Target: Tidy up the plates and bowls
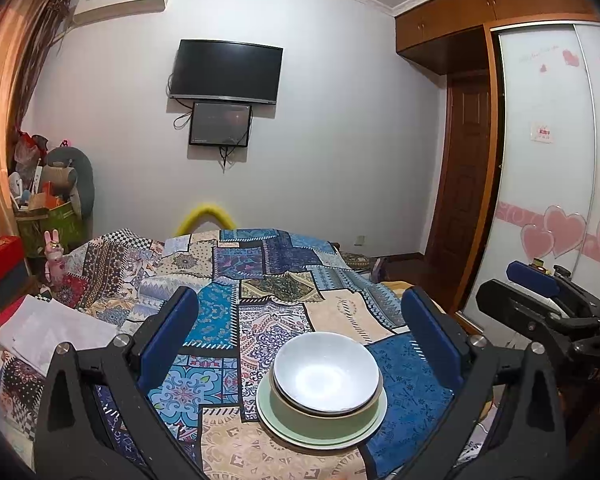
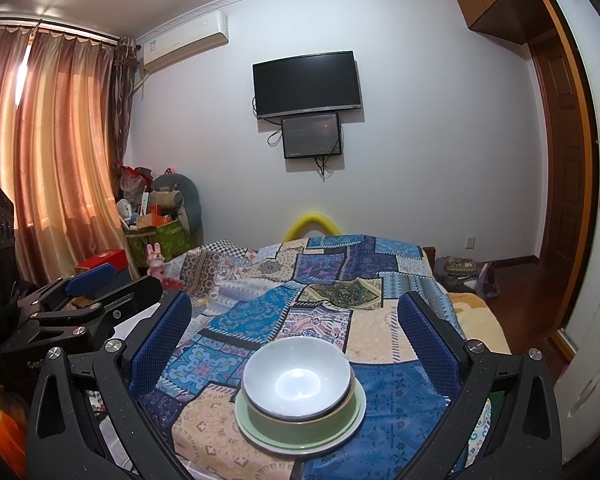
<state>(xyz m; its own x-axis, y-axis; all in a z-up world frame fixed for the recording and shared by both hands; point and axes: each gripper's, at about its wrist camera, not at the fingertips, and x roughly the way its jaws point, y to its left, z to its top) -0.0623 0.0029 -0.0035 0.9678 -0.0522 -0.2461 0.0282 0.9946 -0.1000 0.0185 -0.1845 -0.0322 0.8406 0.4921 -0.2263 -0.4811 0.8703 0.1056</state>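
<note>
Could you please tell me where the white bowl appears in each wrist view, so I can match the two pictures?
Left wrist: the white bowl sits lower centre, slightly right, topping the stack.
Right wrist: the white bowl sits lower centre, almost midway between the fingers.
Shared landmark: the wall-mounted television, straight above the bowl.

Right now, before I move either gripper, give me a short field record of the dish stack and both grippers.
stack: white bowl nested in green bowl, which sits on pale green plate
plates under it: at least one, count unclear
surface: patchwork cloth
stack position: upright, centred in front of both grippers
left gripper: jaws wide open, holding nothing, clear of the stack
right gripper: jaws wide open, holding nothing, clear of the stack
loose dishes elsewhere: none visible
</note>
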